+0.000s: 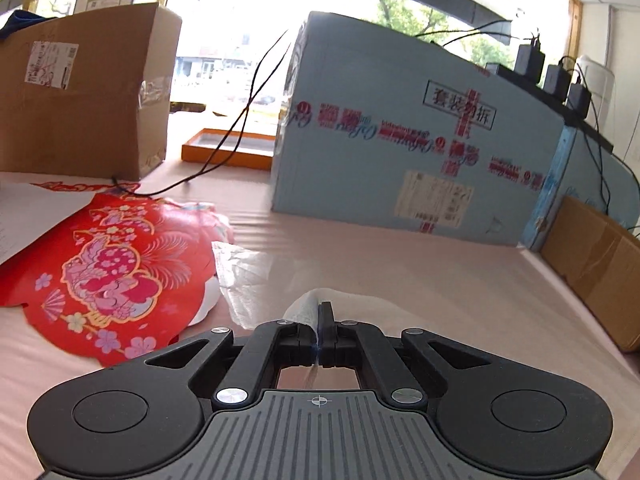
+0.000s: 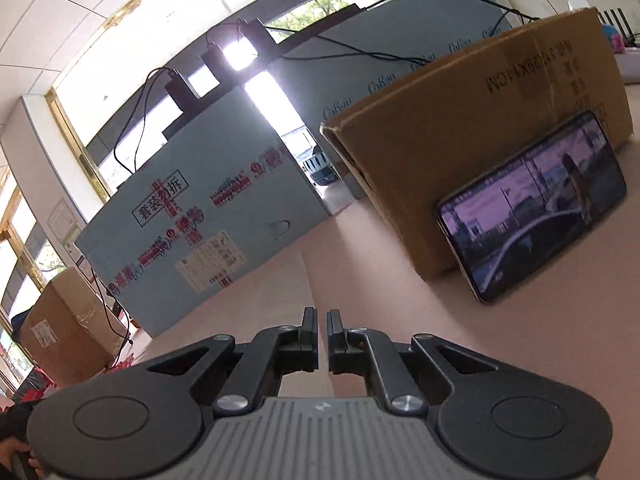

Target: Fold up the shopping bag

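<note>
The thin white shopping bag lies on the pink table beside a red paper cutout, a fold of it pinched in your left gripper, while your right gripper hangs narrowly parted, empty, facing a propped phone.

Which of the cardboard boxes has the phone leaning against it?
The brown box with upside-down print, right of the right gripper. The phone leans on it; the light blue box has none.
</note>
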Motion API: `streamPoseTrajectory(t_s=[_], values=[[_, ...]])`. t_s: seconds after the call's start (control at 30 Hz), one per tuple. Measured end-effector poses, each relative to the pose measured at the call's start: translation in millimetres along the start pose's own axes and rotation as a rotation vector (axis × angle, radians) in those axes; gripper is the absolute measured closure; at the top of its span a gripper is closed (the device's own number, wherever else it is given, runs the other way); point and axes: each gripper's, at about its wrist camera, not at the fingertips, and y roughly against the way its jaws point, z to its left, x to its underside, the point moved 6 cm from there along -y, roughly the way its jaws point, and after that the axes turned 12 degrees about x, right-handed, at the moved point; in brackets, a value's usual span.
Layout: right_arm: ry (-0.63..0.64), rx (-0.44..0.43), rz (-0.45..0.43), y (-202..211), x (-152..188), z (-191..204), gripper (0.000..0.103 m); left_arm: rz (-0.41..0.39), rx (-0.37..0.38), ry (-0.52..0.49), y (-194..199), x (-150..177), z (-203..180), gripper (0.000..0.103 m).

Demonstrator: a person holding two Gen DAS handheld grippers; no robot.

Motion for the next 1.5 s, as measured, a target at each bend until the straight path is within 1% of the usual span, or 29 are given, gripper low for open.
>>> streamPoseTrajectory(t_s=[0.07, 0.1, 0.13, 0.17, 0.2, 0.23, 0.27, 0.3, 0.33, 0.37, 0.4, 0.43, 0.47, 0.53, 0.57, 0.6, 0.67, 0.7, 0.73, 0.83, 0.93, 1.0, 1.13, 1.2, 1.23, 1.27, 1.3, 1.43, 1.5], values=[[0.011, 0.014, 0.033, -0.5, 8.1, 0.0, 0.098, 0.014, -0.050, -0.034, -1.2, 4.5, 0.3, 0.093], [0.017, 0.015, 0.050, -0.6, 11.7, 0.7, 0.098, 0.016, -0.084, -0.055, -0.4, 5.2, 0.4, 0.081], [0.022, 0.012, 0.065, -0.4, 15.1, 1.5, 0.093, 0.015, -0.119, -0.074, 0.9, 5.7, 0.5, 0.060], [0.030, 0.013, 0.078, 0.2, 17.7, 2.9, 0.092, -0.001, -0.166, -0.082, 5.4, 4.6, 1.3, 0.047], [0.040, 0.015, 0.092, 0.8, 20.1, 4.5, 0.091, -0.023, -0.211, -0.092, 11.3, 2.9, 1.3, 0.021], [0.048, 0.012, 0.098, 2.5, 21.9, 6.0, 0.083, -0.044, -0.250, -0.107, 17.4, 1.6, -0.3, 0.013], [0.057, 0.007, 0.102, 4.6, 23.5, 7.5, 0.076, -0.072, -0.302, -0.153, 24.7, -1.1, -6.9, 0.013], [0.067, 0.011, 0.107, 5.9, 24.4, 8.9, 0.063, -0.098, -0.349, -0.198, 31.6, -3.7, -13.6, 0.012], [0.077, 0.016, 0.111, 7.0, 25.2, 10.3, 0.058, -0.114, -0.371, -0.243, 35.4, -5.5, -21.4, 0.008], [0.093, 0.027, 0.115, 7.6, 26.3, 12.5, 0.058, -0.139, -0.388, -0.317, 39.7, -6.7, -36.6, 0.006], [0.112, 0.038, 0.119, 8.0, 27.4, 15.0, 0.057, -0.156, -0.378, -0.369, 41.1, -6.3, -50.2, 0.003], [0.130, 0.050, 0.123, 8.4, 28.5, 17.4, 0.055, -0.172, -0.362, -0.421, 42.0, -5.5, -64.9, 0.002], [0.151, 0.059, 0.130, 8.6, 31.0, 20.7, 0.054, -0.180, -0.304, -0.475, 39.5, -2.0, -86.0, 0.002], [0.172, 0.065, 0.132, 11.0, 34.0, 23.2, 0.051, -0.172, -0.188, -0.526, 33.1, 6.2, -117.3, 0.001], [0.185, 0.070, 0.132, 13.2, 35.7, 25.0, 0.050, -0.162, -0.105, -0.553, 26.7, 13.0, -137.4, 0.001], [0.199, 0.076, 0.133, 15.8, 37.4, 27.0, 0.047, -0.151, -0.050, -0.578, 20.1, 18.7, -152.3, 0.001], [0.225, 0.085, 0.128, 22.9, 39.4, 28.8, 0.045, -0.117, 0.038, -0.644, 5.7, 31.1, -177.8, 0.001], [0.237, 0.089, 0.126, 26.5, 40.2, 29.5, 0.044, -0.092, 0.065, -0.682, -2.6, 37.5, -186.7, 0.001], [0.250, 0.096, 0.123, 29.8, 40.3, 29.4, 0.042, -0.074, 0.070, -0.709, -9.2, 42.6, -191.8, 0.001], [0.276, 0.129, 0.109, 39.0, 39.0, 26.0, 0.037, 0.001, 0.044, -0.791, -31.5, 62.2, -200.6, 0.001], [0.273, 0.138, 0.136, 40.3, 39.1, 20.9, 0.036, 0.071, 0.030, -0.840, -44.8, 79.8, -201.8, 0.000], [0.279, 0.139, 0.162, 37.1, 41.6, 20.8, 0.034, 0.052, 0.014, -0.860, -44.9, 82.4, -203.2, 0.000], [0.331, 0.142, 0.186, 29.0, 45.6, 32.7, 0.020, 0.054, 0.023, -0.841, -44.8, 82.7, -199.8, 0.000], [0.353, 0.135, 0.196, 23.9, 47.5, 39.9, 0.017, 0.055, 0.025, -0.836, -44.7, 82.7, -199.6, 0.000], [0.357, 0.123, 0.199, 22.1, 48.3, 43.0, 0.016, 0.055, 0.027, -0.834, -44.4, 82.8, -199.7, 0.000], [0.342, 0.089, 0.206, 19.8, 48.4, 45.8, 0.016, 0.055, 0.028, -0.832, -44.1, 82.9, -199.8, 0.000], [0.321, 0.050, 0.214, 17.5, 48.3, 48.6, 0.016, 0.056, 0.030, -0.829, -44.1, 82.6, -199.9, 0.000], [0.240, -0.039, 0.216, 13.6, 45.2, 53.4, 0.018, 0.061, 0.040, -0.812, -44.6, 81.5, -198.7, 0.000], [0.200, -0.104, 0.235, 11.9, 46.7, 58.4, 0.018, 0.064, 0.046, -0.803, -44.7, 81.2, -198.0, 0.000]])
